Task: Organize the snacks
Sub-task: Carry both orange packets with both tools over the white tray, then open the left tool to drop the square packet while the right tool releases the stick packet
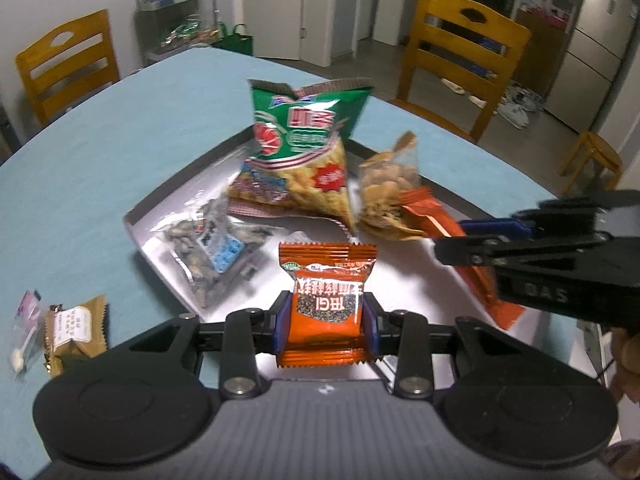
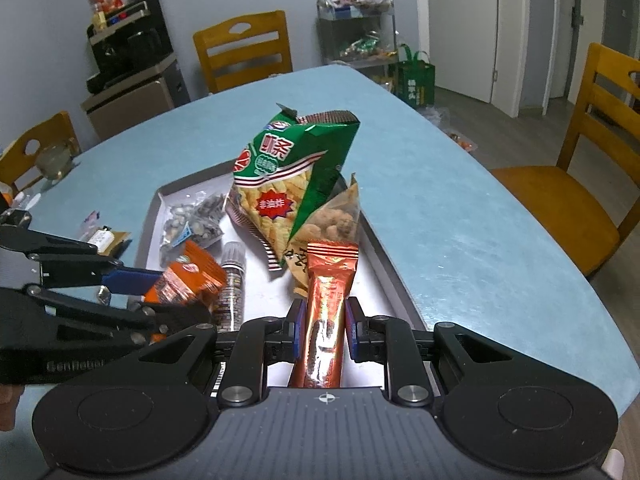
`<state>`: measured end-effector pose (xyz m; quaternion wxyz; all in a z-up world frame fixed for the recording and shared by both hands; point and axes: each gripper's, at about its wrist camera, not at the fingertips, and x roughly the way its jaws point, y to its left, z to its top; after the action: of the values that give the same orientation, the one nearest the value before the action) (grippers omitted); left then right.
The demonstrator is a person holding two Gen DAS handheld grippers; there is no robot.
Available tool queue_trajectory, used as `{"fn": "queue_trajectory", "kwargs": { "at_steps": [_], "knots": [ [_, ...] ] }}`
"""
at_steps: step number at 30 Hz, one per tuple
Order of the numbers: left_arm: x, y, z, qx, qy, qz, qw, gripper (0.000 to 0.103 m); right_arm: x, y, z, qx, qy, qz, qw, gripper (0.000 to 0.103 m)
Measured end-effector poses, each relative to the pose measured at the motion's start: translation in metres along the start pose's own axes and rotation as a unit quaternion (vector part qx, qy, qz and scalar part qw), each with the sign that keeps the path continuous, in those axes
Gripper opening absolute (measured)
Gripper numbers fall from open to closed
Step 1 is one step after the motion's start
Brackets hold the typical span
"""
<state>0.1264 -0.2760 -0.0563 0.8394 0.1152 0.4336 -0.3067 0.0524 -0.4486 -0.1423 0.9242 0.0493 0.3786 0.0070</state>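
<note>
My left gripper (image 1: 326,320) is shut on a small orange snack packet (image 1: 327,280), held just above the near part of the grey tray (image 1: 136,216). My right gripper (image 2: 323,326) is shut on a long orange-red wrapped bar (image 2: 326,304), over the tray's (image 2: 154,204) near right side. On the tray stand a green chips bag (image 1: 304,148), a clear bag of brown nuts (image 1: 384,184) and a clear bag of dark seeds (image 1: 212,248). In the right wrist view the left gripper (image 2: 160,292) shows at the left with its orange packet (image 2: 188,276), next to a small dark tube (image 2: 232,284).
The tray lies on a light blue table (image 1: 100,152). Left of the tray rest a small brown packet (image 1: 76,332) and a clear pink-topped wrapper (image 1: 26,320). Wooden chairs (image 1: 460,56) stand around the table. A wire rack with snacks (image 2: 360,32) is against the far wall.
</note>
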Motion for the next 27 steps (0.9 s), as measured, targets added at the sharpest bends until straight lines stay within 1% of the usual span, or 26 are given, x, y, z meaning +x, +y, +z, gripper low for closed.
{"fn": "queue_trajectory", "kwargs": {
  "at_steps": [6,9,20,27],
  "knots": [
    [0.010,0.014,0.004,-0.035,0.003,0.017,0.9992,0.033,0.003,-0.005,0.000,0.004,0.004,-0.006,1.000,0.022],
    [0.015,0.018,0.005,-0.043,0.007,0.023,0.9988,0.033,0.006,-0.007,0.000,0.006,0.009,-0.009,1.000,0.022],
    [0.032,0.027,0.008,-0.058,0.016,0.037,0.9975,0.033,0.015,-0.007,-0.001,-0.004,0.024,-0.015,1.000,0.022],
    [0.037,0.025,0.010,-0.052,0.016,0.040,0.9977,0.033,0.024,-0.004,0.002,-0.015,0.027,-0.020,0.999,0.022]
  ]
}}
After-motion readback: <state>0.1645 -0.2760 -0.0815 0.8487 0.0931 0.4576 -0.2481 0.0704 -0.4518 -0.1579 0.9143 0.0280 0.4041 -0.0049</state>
